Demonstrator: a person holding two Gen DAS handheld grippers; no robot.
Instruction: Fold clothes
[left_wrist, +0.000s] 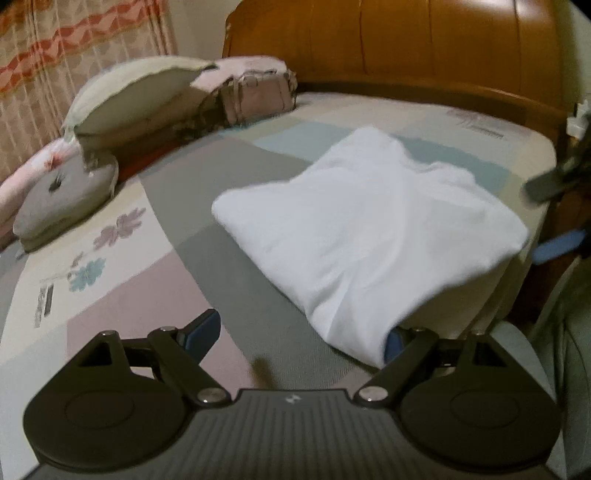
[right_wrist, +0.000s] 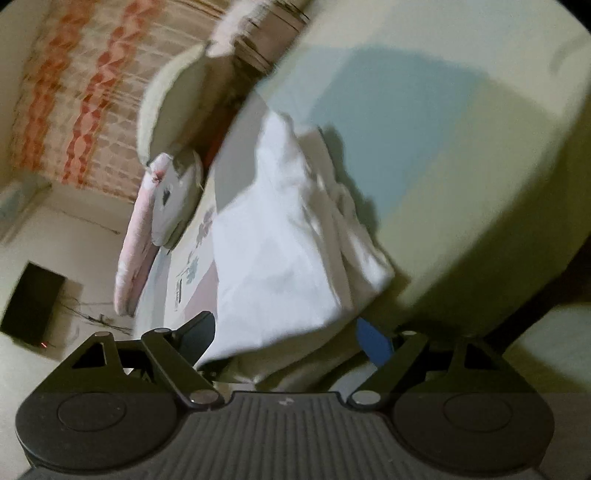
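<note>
Two grippers, left (left_wrist: 295, 332) and right (right_wrist: 291, 339), stand with jaws wide and gripping nothing, the folded white garment (left_wrist: 365, 221) lying on the bed (left_wrist: 207, 192) at one o'clock, overhanging the edge, so a nudge could slide it off.

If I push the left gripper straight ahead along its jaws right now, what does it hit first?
Most likely the folded white cotton garment: its near corner already drapes over one finger of the left gripper, whose jaws are open. Depth is unclear, so it may skim the patchwork bedspread first.
</note>
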